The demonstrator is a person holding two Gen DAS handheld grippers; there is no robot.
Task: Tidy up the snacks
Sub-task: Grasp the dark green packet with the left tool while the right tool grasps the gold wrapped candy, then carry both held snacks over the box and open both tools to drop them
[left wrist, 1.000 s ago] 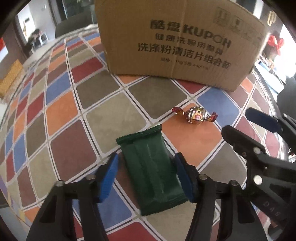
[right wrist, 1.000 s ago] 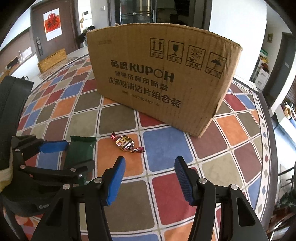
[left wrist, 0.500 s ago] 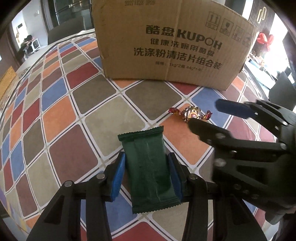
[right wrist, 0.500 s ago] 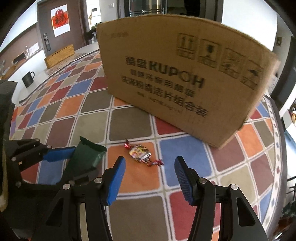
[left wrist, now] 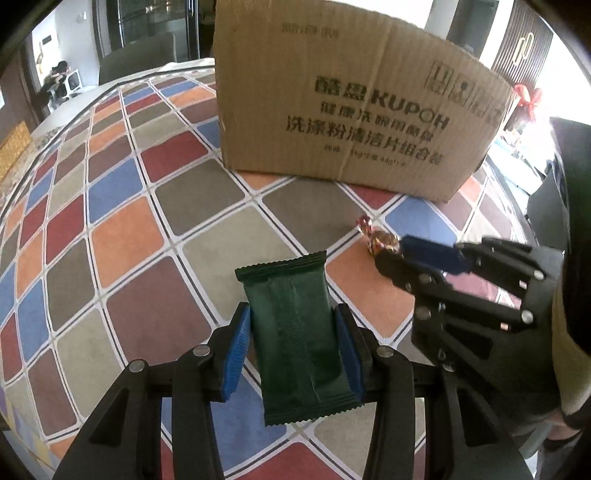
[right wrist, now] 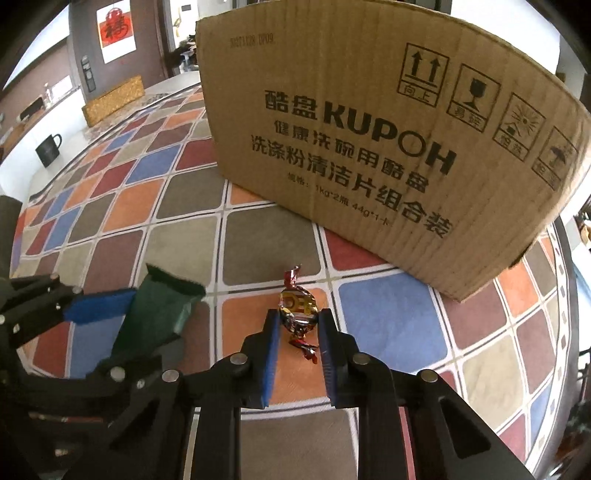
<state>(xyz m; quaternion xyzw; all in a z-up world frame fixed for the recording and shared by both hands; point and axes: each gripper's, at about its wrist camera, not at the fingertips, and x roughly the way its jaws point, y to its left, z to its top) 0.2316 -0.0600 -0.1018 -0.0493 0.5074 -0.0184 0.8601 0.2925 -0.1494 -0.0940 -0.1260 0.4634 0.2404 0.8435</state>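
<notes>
Checkered tablecloth [left wrist: 122,236] in orange, blue, red and grey squares underfoot of everything, with a red poster [right wrist: 117,27] bearing a gold character on the far wall and a dark mug [right wrist: 48,149] off on a white counter.

Near at hand: left gripper [left wrist: 293,339] clamped on the green snack packet [left wrist: 295,332], blue pads pressing its two long sides. Packet's long axis running straight ahead along the fingers, far crimped end jutting forward toward the cardboard box [left wrist: 354,110], near end hanging back between the jaws. No print legible on the green wrapper.

Just to the right: right gripper [right wrist: 297,325] closed down on the wrapped candy [right wrist: 298,306], gold-and-red foil squeezed between the pads, one red twist end poking forward, the other trailing back on an orange square. Lettering on the foil too small to read.

Decisive relation for what probably comes next: box dead ahead of both tools, standing well beyond the candy, its printed wall facing the cameras and its top above the view, so opening not visible. Right hand somewhat closer to that wall than left. Likely need: lift high before going forward, since the wall rises well above both snacks.

On the box: "KUPOH" in bold Latin capitals after two Chinese characters, more Chinese lines beneath, a small line with "1kg*2" and "44g*1", a faint stamped code near the top edge, and four handling symbols, including up-arrows, a fragile glass and an umbrella.
</notes>
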